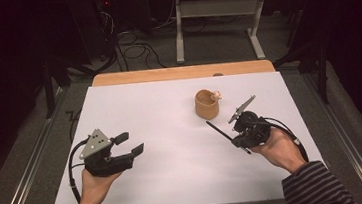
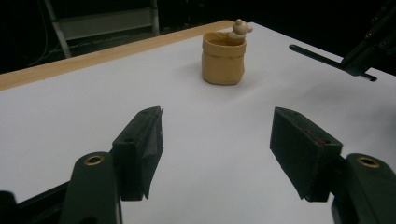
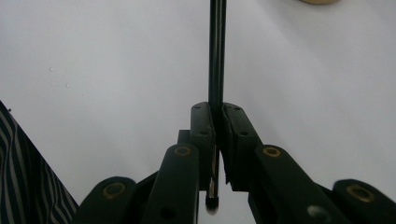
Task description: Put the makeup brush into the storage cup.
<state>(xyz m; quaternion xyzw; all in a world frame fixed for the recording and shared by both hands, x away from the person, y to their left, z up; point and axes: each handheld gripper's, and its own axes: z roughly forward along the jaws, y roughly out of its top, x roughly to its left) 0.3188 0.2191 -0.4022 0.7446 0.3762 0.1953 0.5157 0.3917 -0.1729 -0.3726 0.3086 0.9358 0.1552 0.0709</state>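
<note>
- Two handheld grippers over a white table top (image 1: pixel 176 173); wooden strip (image 1: pixel 181 73) runs along its far edge.
- Left gripper (image 1: pixel 130 143): near-left of the table, held in the person's left hand (image 1: pixel 95 186), grey three-cornered plate on top. Jaws stand wide apart, nothing between them. In the left gripper view the left gripper (image 2: pixel 217 151) has both pads clear, bare white surface in the gap.
- Right gripper (image 1: pixel 236 138): near-right, in the right hand (image 1: pixel 279 150), striped sleeve (image 1: pixel 318 187) behind it. Jaws clamped on a thin black pen-like stick (image 1: pixel 220 131).
- Stick: runs from the jaws toward the far left, tip ending just short of the cup. In the right gripper view the stick (image 3: pixel 216 56) runs straight up the middle between the pads of the right gripper (image 3: pixel 217 140), with a rounded end poking out below the pads. In the left gripper view the stick (image 2: pixel 317 57) hangs level above the table at far right.
- Tan cup (image 1: pixel 206 104): upright, far-right of centre, well apart from the left gripper, near the stick tip, not touching it. Looks like a soft holder with a rolled rim (image 2: pixel 223 58).
- Small pale bear-like figure (image 1: pixel 215 96) on the cup's rim, far-right side; same figure (image 2: pixel 241 29) in the left gripper view.
- Writing: no readable brand, label or text on cup, stick or grippers.
- Beyond the table: cables (image 1: pixel 133 49) on the floor, grey frame legs (image 1: pixel 178 32).
</note>
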